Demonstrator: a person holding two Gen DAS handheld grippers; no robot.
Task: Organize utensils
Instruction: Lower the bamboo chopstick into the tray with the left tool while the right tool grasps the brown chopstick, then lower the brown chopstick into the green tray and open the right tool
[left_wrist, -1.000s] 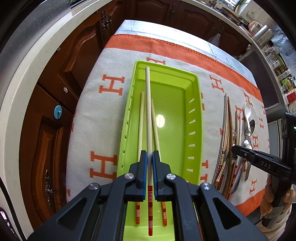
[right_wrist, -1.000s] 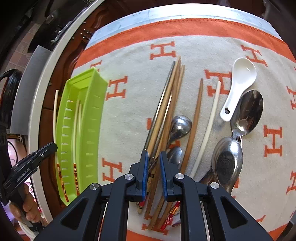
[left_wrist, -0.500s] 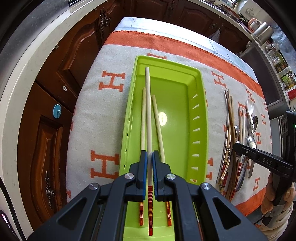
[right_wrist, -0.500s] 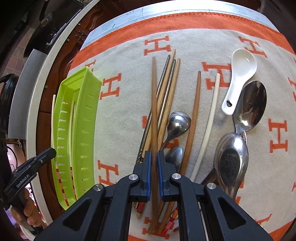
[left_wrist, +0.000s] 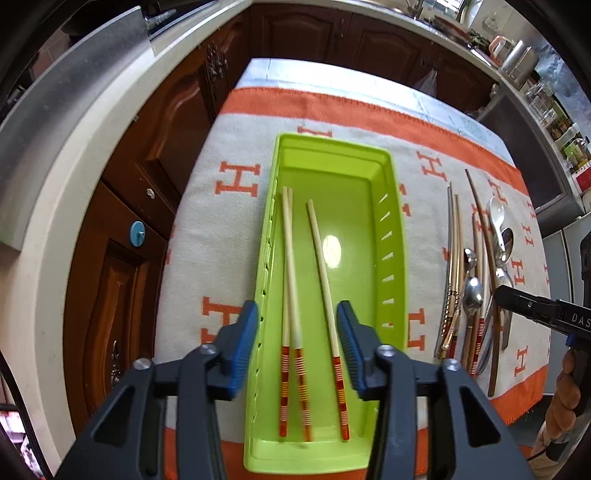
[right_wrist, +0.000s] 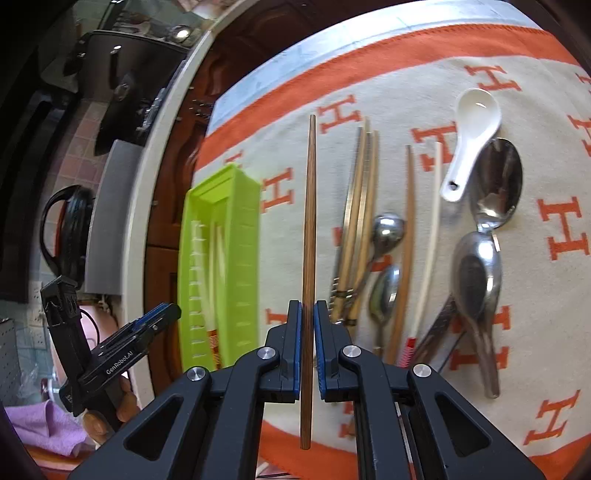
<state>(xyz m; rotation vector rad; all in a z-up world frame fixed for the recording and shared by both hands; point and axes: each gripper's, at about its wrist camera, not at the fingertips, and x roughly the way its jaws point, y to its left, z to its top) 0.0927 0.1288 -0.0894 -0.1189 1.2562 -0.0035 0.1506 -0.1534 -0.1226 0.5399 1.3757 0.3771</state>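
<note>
Brown wooden chopstick (right_wrist: 308, 236) clamped in right hand-held gripper (right_wrist: 307, 332), left hand-held gripper (left_wrist: 297, 354) just opened, empty

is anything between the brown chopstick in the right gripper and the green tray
Nothing visible. The right gripper is shut on the brown chopstick, and only bare blanket lies between it and the green tray.

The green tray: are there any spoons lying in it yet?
No, the green tray holds only three pale chopsticks with red-striped ends, while the spoons lie on the cloth beside it.
</note>
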